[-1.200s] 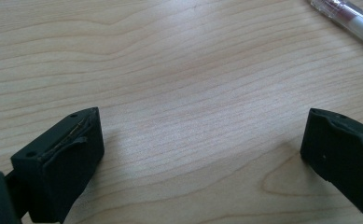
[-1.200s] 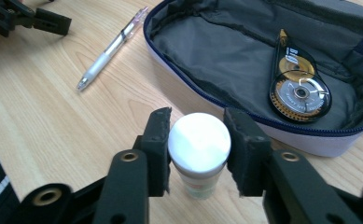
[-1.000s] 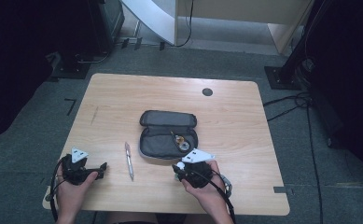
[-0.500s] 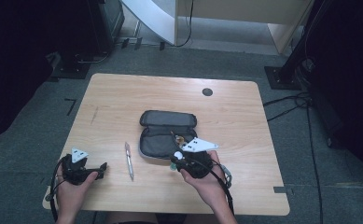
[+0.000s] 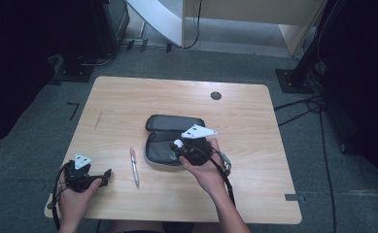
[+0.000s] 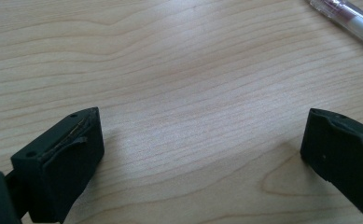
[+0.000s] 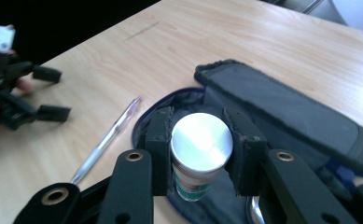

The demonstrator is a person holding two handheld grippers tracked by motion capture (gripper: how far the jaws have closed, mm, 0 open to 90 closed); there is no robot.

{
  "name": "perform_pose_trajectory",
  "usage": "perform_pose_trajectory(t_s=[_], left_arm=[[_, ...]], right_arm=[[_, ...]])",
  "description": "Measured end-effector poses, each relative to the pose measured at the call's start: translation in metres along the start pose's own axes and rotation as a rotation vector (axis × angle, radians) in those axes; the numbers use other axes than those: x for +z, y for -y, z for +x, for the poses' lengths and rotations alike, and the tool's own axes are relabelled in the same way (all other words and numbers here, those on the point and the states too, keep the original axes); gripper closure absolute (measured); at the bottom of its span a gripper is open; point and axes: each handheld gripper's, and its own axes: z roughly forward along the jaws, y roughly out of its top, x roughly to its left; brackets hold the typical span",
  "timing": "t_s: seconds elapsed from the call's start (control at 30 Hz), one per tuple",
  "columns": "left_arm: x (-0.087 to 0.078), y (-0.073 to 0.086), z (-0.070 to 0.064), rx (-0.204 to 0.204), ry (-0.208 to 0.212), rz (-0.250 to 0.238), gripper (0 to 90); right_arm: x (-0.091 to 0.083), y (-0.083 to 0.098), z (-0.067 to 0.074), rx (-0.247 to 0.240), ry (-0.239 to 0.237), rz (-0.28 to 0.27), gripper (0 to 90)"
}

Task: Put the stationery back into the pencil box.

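At the near left corner of the wooden table [image 5: 254, 194], the left gripper [image 5: 105, 175] is held low over the surface by the person's left hand [image 5: 74, 204]. In the left gripper view its two black jaws are seen spread wide apart, with nothing but bare wood between them, so they are open and empty. Just to the right of it a clear pen [image 5: 135, 167] is laid on the table, running from near to far; one end of the pen [image 6: 349, 18] is caught at the top right edge of the left gripper view.

Further right, and slightly farther in, the right gripper [image 5: 177, 150] is carried by the right hand [image 5: 203, 167] above the near half of an open dark pencil case [image 5: 167, 127]. In the right gripper view a small cylinder [image 7: 200, 154] with a silvery flat top and a white, green and red label is seen clamped between the jaws, the pads being pressed against its two sides. The cylinder is held upright over the case's open near compartment, clear of the lining as far as can be told. Something metallic is glimpsed inside the case below the jaws, too hidden to be identified.

The lid half of the case is laid flat on the far side. Near the far edge of the table a small dark round hole [image 5: 216, 95] is set.
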Motion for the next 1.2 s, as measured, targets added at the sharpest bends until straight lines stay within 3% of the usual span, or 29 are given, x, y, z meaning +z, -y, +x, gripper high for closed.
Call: perform_pose_trajectory(t_s=[0.13,0.33,0.63,0.73,0.97,1.1,1.2], left_arm=[[0.000,0.000,0.000,-0.002,0.000,0.000,0.0],[0.000,0.000,0.000,0.001,0.000,0.001,0.0],[0.000,0.000,0.000,0.006,0.003,0.003,0.0],[0.000,0.000,0.000,0.006,0.003,0.003,0.0],[0.000,0.000,0.000,0.006,0.003,0.003,0.0],[0.000,0.000,0.000,0.006,0.003,0.003,0.0],[0.000,0.000,0.000,0.006,0.003,0.003,0.0]], right_arm=[[0.026,0.002,-0.007,0.013,0.009,0.020,65.6],[0.047,0.004,-0.013,0.012,0.008,0.033,65.5],[0.064,0.004,-0.019,0.040,0.046,-0.021,65.5],[0.072,0.008,-0.022,0.034,0.081,-0.025,65.5],[0.068,0.013,-0.022,0.005,0.069,-0.019,65.5],[0.057,0.020,-0.021,-0.017,0.057,0.026,65.4],[0.045,0.036,-0.025,-0.021,0.050,0.059,65.4]])
